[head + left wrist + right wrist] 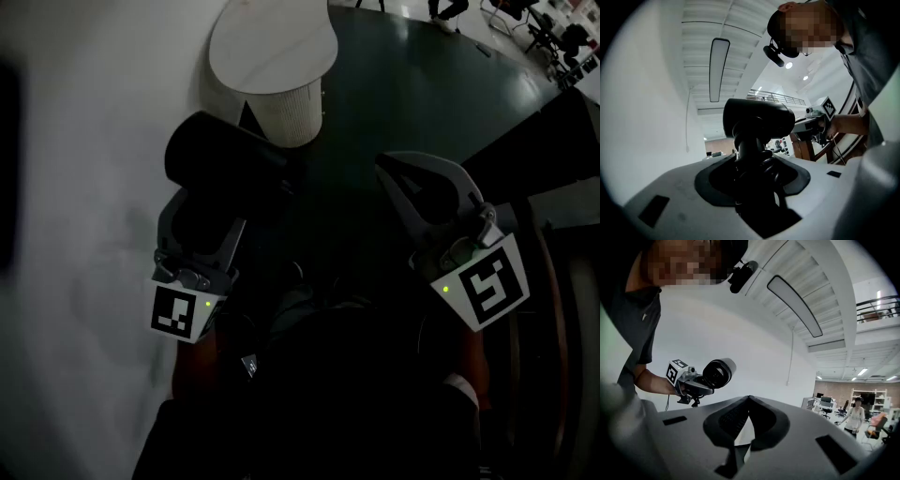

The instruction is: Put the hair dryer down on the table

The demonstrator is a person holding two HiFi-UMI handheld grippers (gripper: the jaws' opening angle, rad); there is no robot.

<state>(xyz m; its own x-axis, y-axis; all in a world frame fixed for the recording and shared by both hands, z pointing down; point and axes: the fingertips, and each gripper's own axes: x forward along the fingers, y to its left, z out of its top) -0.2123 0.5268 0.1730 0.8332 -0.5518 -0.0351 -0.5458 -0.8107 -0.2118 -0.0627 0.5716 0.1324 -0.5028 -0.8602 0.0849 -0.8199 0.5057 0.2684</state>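
Observation:
The black hair dryer (223,153) is held up in the air, with my left gripper (208,217) shut on its handle (750,152). Its round barrel (758,118) sits above the jaws, which point up toward the ceiling. In the right gripper view the dryer (719,373) shows end-on beside the left gripper's marker cube (676,373). My right gripper (398,161) is shut with its tips touching (749,398) and nothing between them. It stands apart from the dryer, to its right. The round white table (272,42) lies just beyond the dryer.
The table stands on a ribbed white pedestal (286,111) over a dark floor (422,84). A white wall (84,141) runs along the left. Wooden railing (553,309) is at the right. A person (855,416) stands far off among office desks.

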